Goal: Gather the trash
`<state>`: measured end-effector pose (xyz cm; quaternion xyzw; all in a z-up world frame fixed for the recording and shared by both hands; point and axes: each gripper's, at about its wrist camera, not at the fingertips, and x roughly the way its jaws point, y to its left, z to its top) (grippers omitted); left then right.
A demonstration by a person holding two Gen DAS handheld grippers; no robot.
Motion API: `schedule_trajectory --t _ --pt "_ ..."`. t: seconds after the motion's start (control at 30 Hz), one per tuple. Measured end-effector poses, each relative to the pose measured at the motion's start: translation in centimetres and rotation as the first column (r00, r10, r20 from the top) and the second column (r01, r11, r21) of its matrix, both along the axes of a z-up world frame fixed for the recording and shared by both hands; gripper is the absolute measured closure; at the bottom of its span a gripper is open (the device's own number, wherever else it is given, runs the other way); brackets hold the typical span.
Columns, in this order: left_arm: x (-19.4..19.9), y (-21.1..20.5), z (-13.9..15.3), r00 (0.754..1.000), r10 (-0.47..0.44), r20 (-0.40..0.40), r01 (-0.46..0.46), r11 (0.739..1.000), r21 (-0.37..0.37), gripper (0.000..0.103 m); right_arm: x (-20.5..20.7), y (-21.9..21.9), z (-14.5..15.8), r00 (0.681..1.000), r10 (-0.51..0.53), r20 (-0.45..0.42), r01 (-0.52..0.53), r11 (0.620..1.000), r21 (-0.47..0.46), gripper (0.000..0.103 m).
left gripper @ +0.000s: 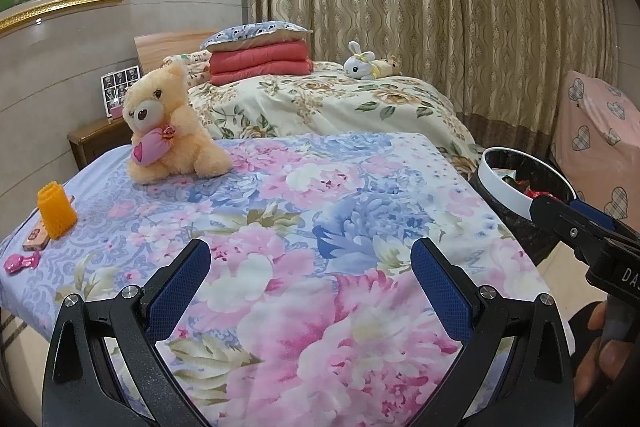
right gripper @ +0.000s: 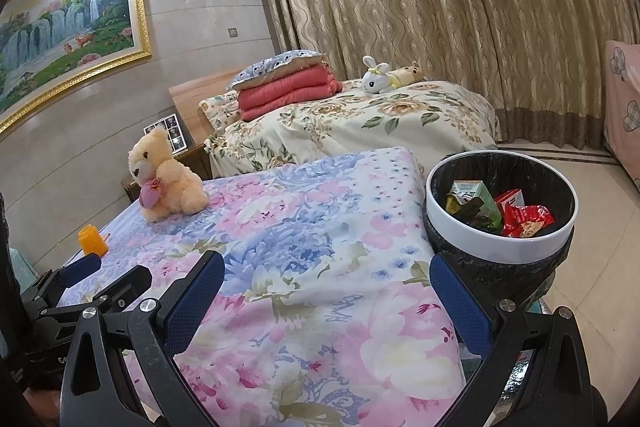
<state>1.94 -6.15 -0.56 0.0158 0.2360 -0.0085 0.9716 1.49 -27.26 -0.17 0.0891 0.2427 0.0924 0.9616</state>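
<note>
A white-rimmed trash bin [right gripper: 500, 243] with a black liner stands at the right edge of the flowered bed; it also shows in the left wrist view [left gripper: 504, 183]. It holds a green carton [right gripper: 476, 199] and red wrappers [right gripper: 524, 219]. My left gripper [left gripper: 310, 263] is open and empty over the flowered cover [left gripper: 304, 211]. My right gripper [right gripper: 326, 279] is open and empty, just left of the bin; it appears at the right in the left wrist view [left gripper: 560, 215]. An orange foam net [left gripper: 56, 213] stands at the bed's left edge, on a phone [left gripper: 40, 233].
A peach teddy bear [left gripper: 168, 127] sits at the bed's far left. A pink trinket [left gripper: 20, 263] lies near the phone. A second bed [left gripper: 328, 99] with red folded blankets and a plush rabbit [left gripper: 360, 67] stands behind. Curtains fill the back wall; tiled floor lies right.
</note>
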Motion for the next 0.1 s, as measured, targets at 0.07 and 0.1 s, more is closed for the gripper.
schedule_trajectory --t 0.07,0.1 --pt "0.14 0.12 -0.06 1.000 0.000 -0.003 0.000 1.000 -0.003 0.001 0.20 0.01 -0.01 1.000 0.001 -0.007 -0.001 1.000 0.002 0.000" --pt "0.22 0.19 -0.10 1.000 0.000 -0.005 0.000 1.000 -0.004 0.001 0.21 0.04 -0.08 1.000 0.001 -0.011 -0.001 1.000 0.001 0.000"
